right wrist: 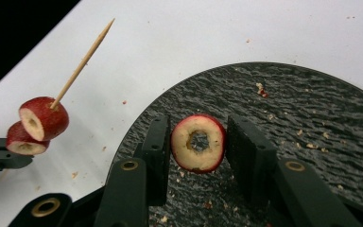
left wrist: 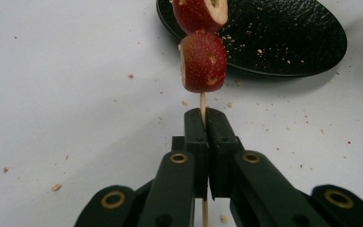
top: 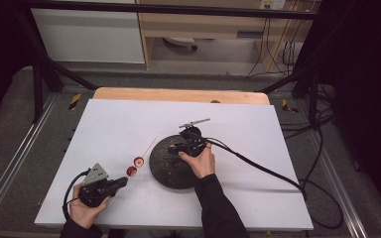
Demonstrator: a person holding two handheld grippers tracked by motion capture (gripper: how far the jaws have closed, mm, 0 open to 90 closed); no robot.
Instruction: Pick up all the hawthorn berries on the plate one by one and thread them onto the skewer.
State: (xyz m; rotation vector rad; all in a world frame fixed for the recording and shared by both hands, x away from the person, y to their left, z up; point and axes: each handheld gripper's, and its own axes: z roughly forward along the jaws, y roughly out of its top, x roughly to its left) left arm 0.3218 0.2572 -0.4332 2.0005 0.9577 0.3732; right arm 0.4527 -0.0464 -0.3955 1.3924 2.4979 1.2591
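Note:
My left gripper [left wrist: 206, 118] is shut on the lower end of a thin wooden skewer [left wrist: 202, 101]. Two red fruit slices [left wrist: 203, 61] are threaded on it, one above the other. From above, the skewer [top: 148, 147] slants up and to the right from my left gripper [top: 124, 182], just left of a black plate [top: 166, 173]. Over that plate [right wrist: 288, 118], my right gripper [right wrist: 198, 126] is shut on a red-skinned fruit ring [right wrist: 198, 149] with a hollow core. The skewer's pointed tip [right wrist: 108, 22] is bare, and the threaded slices [right wrist: 43, 118] hang to the left of the ring.
A white board [top: 104, 129] covers the table, with crumbs scattered around the plate. The right gripper's black cable [top: 258, 166] trails across the board to the right. A wooden strip [top: 178, 94] runs along the far edge, with metal frame rails on both sides.

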